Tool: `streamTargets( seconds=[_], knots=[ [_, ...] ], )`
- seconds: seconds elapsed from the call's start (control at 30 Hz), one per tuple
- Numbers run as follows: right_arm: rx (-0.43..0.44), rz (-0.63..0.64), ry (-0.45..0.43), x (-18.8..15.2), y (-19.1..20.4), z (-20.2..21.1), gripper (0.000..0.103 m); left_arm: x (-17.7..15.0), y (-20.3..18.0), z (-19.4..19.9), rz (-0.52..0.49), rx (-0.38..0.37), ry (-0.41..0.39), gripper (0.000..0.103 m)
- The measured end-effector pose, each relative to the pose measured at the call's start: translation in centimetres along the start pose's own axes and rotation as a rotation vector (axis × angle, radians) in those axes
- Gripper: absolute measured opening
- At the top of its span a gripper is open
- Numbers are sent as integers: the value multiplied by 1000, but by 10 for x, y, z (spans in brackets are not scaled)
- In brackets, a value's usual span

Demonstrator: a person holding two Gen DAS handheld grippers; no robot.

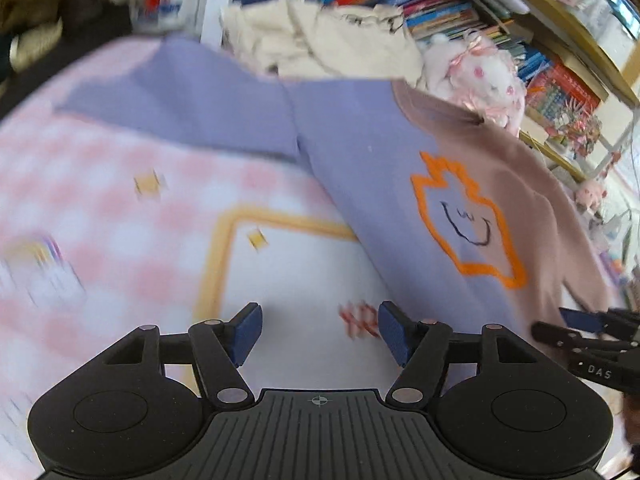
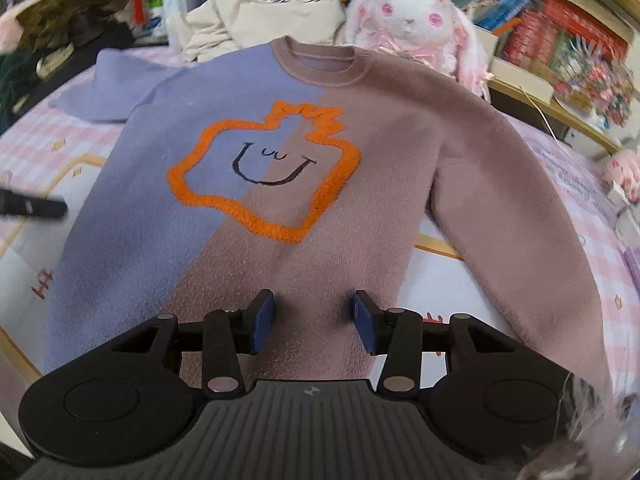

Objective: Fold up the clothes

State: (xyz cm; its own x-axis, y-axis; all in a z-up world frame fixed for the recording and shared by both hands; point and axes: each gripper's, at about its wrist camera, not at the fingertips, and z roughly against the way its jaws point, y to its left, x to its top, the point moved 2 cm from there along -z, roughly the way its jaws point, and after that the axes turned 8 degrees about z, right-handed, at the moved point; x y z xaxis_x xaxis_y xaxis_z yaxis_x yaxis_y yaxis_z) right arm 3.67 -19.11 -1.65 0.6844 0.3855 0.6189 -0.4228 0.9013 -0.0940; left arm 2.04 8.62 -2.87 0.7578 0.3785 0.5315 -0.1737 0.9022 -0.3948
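Note:
A knit sweater (image 2: 256, 240), half lilac and half dusty pink with an orange outlined smiling face, lies face up and flat on the bed. Its collar points away, both sleeves are spread out. It also shows in the left wrist view (image 1: 380, 152). My right gripper (image 2: 314, 316) is open and empty, low over the pink hem area. My left gripper (image 1: 320, 330) is open and empty above the bed cover, just left of the sweater's lilac side. The left gripper's tip shows in the right wrist view (image 2: 36, 206); the right gripper shows in the left wrist view (image 1: 592, 328).
The bed has a pink checked cover (image 1: 80, 200) with a white panel and yellow border. A cream garment pile (image 2: 260, 12) and a white plush rabbit (image 2: 412, 20) lie beyond the collar. Bookshelves (image 2: 560, 40) stand behind and to the right. Dark clutter (image 2: 60, 20) sits far left.

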Motion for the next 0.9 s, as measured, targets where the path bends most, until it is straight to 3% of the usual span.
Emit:
streamTargets(
  seconds=[0.3,0.4,0.43,0.53,0.57,0.63,0.77,0.83,0.9],
  knots=[
    [39,-49,-2,-13,-15,20,40,-6,-13,-12,138,-57,-15,66],
    [57,-73,4,-16,-22,24,40,-11,-29,-18,109,-68,-4,65],
    [62,-81,6,-16,-24,25,40,-13,-34,-20,94,-55,-7,62],
    [79,-98,23,-19,-28,24,40,-15,-41,-25,104,-77,38,18],
    [89,-103,34,-20,-29,23,40,-15,-41,-27,120,-93,57,14],
    [112,-114,56,-21,-30,20,41,-14,-36,-25,139,-108,49,8],
    [189,-111,67,-22,-28,16,39,-10,-25,-8,216,-106,4,7],
    [243,-84,51,-17,-23,18,16,-5,-28,4,218,-100,-31,6],
    [300,-57,23,-10,-19,23,12,4,-41,18,171,-102,-80,6]
  ],
)
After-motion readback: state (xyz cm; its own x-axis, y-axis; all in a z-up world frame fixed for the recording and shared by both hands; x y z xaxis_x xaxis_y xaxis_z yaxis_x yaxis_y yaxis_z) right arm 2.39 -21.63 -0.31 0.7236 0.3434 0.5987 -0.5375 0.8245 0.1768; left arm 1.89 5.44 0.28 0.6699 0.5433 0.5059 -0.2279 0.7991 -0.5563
